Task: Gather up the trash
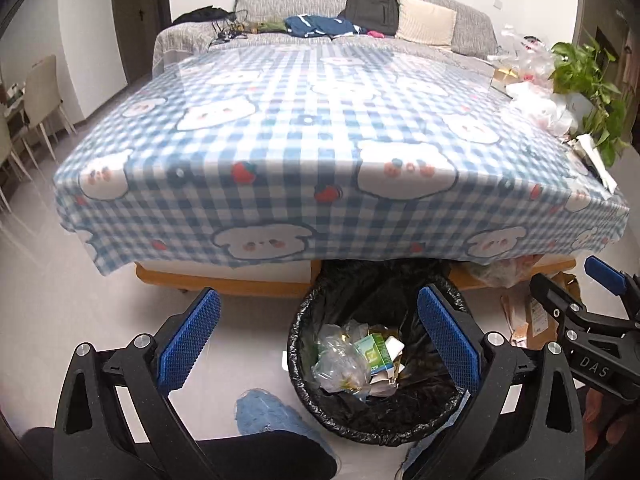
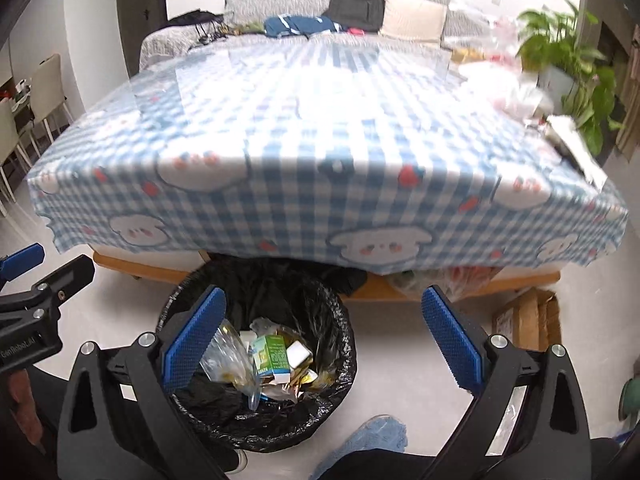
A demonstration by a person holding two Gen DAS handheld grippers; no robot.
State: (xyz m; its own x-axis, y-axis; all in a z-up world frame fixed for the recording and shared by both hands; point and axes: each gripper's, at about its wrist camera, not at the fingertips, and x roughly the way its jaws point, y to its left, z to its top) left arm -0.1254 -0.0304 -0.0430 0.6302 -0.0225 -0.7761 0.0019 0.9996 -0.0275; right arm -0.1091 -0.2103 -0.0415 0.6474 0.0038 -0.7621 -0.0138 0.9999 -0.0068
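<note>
Nearest the lens, the left tongs [image 1: 318, 338] stand with both blue pads spread wide and nothing between them. The right tongs [image 2: 324, 338] are likewise spread and empty. Each pair shows at the edge of the other's view, so the two tools sit just beside one another.

Directly below and ahead of both tongs stands the bin [image 1: 304, 400], lined with a black bag [image 2: 344, 364]. The trash lies inside it: a green carton [image 2: 272, 354], clear plastic wrap [image 1: 340, 364] and scraps of paper. The tabletop beyond, under the checked cloth [image 1: 304, 140], shows no loose trash in its middle.

Hazards, as judged from this position:
- The bin's far rim sits under the cloth's hanging edge. A tool raised carelessly may snag the cloth.
- Plastic bags [image 1: 548, 108] and a plant [image 1: 588, 84] crowd the far right of the table. A reach there may grab items that are not trash.
- The tools sit close together and may collide.
- A slipper [image 1: 268, 414] lies near the bin.
</note>
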